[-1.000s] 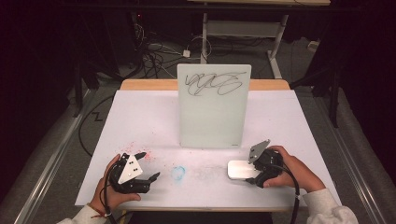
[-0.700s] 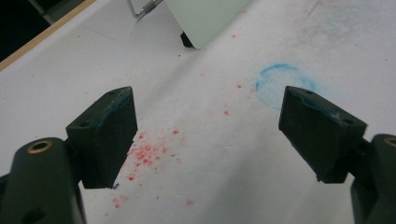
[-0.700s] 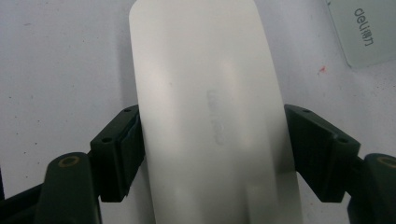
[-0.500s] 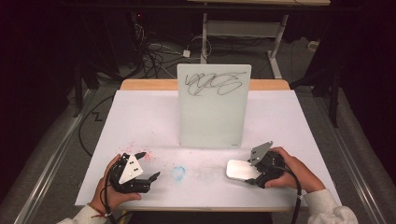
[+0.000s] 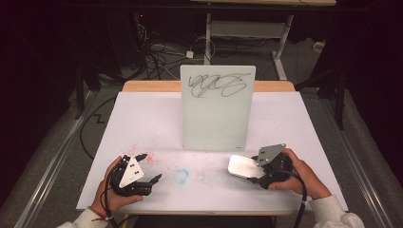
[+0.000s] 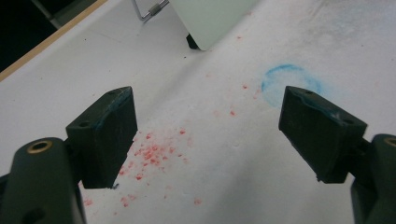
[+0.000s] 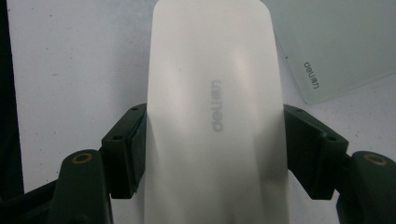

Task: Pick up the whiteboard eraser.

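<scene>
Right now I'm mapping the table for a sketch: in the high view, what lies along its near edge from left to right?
Left tool → blue ring → white eraser → right tool

high view looks down over the table [image 5: 142, 118]; both gripper views sit close above it, sharing the whiteboard [image 5: 216, 109].

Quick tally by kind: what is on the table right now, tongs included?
Whiteboard, standing, scribbled on: 1
White eraser, clamped in the right tongs: 1
Tongs, the left tongs open: 2
Total: 4
</scene>
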Motion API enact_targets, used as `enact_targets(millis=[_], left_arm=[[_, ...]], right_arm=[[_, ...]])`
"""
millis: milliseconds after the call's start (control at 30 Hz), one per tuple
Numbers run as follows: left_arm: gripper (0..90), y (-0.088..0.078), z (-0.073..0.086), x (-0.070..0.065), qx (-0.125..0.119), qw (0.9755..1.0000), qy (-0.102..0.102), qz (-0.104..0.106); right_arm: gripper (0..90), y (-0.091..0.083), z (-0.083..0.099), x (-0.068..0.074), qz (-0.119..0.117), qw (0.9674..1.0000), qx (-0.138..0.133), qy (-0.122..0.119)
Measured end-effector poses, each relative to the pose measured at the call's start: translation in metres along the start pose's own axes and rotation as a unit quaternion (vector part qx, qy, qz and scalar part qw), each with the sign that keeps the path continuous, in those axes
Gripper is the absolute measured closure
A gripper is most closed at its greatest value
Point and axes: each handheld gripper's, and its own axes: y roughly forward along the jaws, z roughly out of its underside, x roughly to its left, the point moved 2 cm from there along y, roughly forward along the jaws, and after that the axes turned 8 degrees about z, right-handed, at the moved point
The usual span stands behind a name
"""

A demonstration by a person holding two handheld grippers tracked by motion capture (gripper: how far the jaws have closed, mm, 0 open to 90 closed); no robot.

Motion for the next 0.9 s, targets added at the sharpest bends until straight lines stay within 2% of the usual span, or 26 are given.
enact_targets(millis=[67, 200, 267, 333, 567, 600, 633, 733, 867, 900], left_arm=[[18.8, -0.001, 0.000, 0.001, -0.003, 1.0000, -0.001, 0.000], [18.8, -0.001, 0.001, 0.002, -0.001, 1.0000, -0.004, -0.004], [18.8, -0.002, 0.002, 0.002, 0.001, 1.0000, -0.005, -0.005], [18.8, -0.003, 0.004, 0.003, 0.000, 0.9999, -0.010, -0.007], [18.8, -0.006, 0.008, 0.003, 0.004, 0.9998, -0.015, -0.014], [18.8, -0.008, 0.010, 0.003, 0.005, 0.9997, -0.017, -0.016], [18.8, -0.008, 0.010, 0.003, 0.005, 0.9997, -0.017, -0.016], [18.8, -0.010, 0.012, 0.002, 0.007, 0.9996, -0.020, -0.019], [18.8, -0.013, 0.015, 0.002, 0.010, 0.9994, -0.023, -0.023], [18.8, -0.014, 0.016, 0.002, 0.010, 0.9994, -0.025, -0.023]], right_arm=[[30.8, 0.000, 0.000, 0.000, 0.005, 1.0000, -0.002, -0.002], [30.9, -0.002, -0.002, 0.001, 0.026, 0.9995, -0.015, 0.010], [30.9, -0.004, -0.005, 0.000, 0.046, 0.9985, -0.025, 0.015], [30.9, -0.005, -0.008, 0.000, 0.051, 0.9979, -0.033, 0.021], [30.9, -0.006, -0.019, 0.002, 0.070, 0.9960, -0.053, 0.021], [30.9, -0.007, -0.023, 0.002, 0.088, 0.9940, -0.061, 0.024], [30.9, -0.007, -0.023, 0.002, 0.088, 0.9940, -0.061, 0.024], [30.9, -0.007, -0.029, -0.002, 0.104, 0.9903, -0.082, 0.040], [30.9, -0.007, -0.031, -0.003, 0.107, 0.9894, -0.087, 0.044], [31.0, -0.006, -0.033, -0.004, 0.117, 0.9876, -0.094, 0.046]])
